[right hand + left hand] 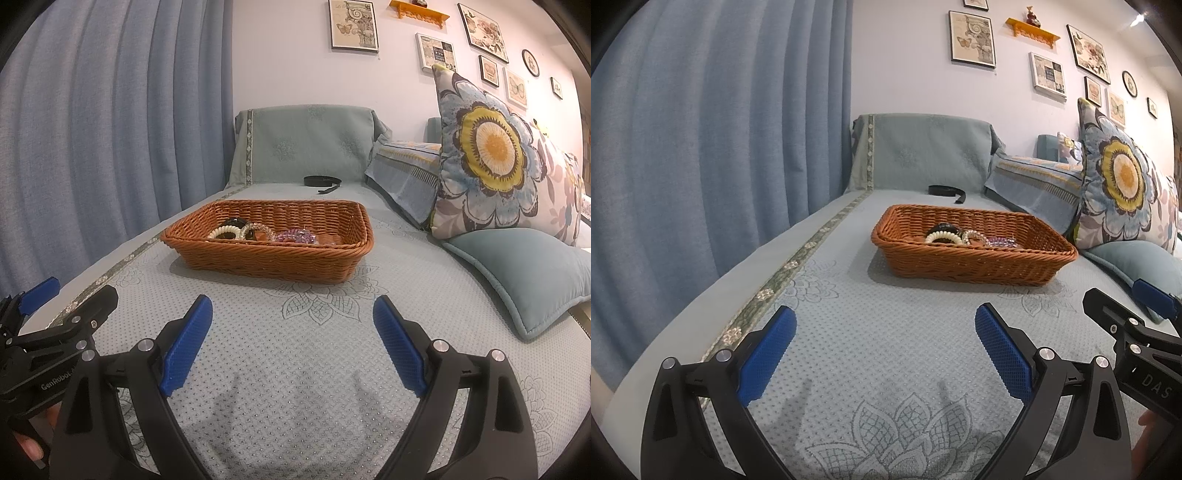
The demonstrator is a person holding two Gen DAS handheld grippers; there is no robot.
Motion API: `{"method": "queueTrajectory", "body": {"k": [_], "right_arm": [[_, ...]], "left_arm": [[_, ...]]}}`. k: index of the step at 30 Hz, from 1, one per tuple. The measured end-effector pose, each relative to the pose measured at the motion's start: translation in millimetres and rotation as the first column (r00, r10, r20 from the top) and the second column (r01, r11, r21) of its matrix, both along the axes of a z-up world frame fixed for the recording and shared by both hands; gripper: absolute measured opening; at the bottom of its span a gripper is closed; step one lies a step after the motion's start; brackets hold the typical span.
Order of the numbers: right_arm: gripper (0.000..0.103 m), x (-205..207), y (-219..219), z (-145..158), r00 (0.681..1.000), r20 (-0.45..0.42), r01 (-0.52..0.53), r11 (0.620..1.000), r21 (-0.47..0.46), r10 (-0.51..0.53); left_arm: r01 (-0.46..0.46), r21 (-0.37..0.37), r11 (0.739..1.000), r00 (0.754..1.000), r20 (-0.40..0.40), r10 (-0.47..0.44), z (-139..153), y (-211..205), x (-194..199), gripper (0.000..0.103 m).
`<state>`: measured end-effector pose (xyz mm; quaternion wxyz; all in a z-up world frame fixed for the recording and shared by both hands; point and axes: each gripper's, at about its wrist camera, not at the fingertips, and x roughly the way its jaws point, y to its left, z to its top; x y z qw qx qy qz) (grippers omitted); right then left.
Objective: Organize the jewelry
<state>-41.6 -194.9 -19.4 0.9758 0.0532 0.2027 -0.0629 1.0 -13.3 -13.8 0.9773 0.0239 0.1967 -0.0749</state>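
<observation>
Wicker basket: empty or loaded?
Loaded. Wicker basket holds a cream bead bracelet, a purple bracelet and other bracelets, piled toward one end.

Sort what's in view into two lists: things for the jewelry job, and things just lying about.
For the job:
wicker basket
cream bracelet
clear bead bracelet
purple bracelet
left gripper
right gripper

Lying about:
black strap
floral pillow
plain cushion

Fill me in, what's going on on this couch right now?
A person holds a two-finger tool in each hand over the sofa cover. The left tool and right tool are both open and empty. Ahead sits a wicker basket already holding bracelets. A black strap lies beyond it.
</observation>
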Motion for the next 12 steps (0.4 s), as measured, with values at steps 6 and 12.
{"method": "queueTrajectory", "body": {"k": [6, 12], "right_arm": [[0.085, 0.1, 0.2, -0.1, 1.0, -0.001, 0.0, 1.0, -0.001, 0.0], [0.085, 0.4, 0.2, -0.3, 1.0, -0.002, 0.0, 1.0, -0.001, 0.0]], "left_arm": [[-0.006, -0.005, 1.0, 1.0, -0.005, 0.006, -0.1, 0.1, -0.4, 0.095], [-0.008, -0.015, 1.0, 1.0, -0.007, 0.008, 1.3, 1.8, 0.6, 0.095]]}}
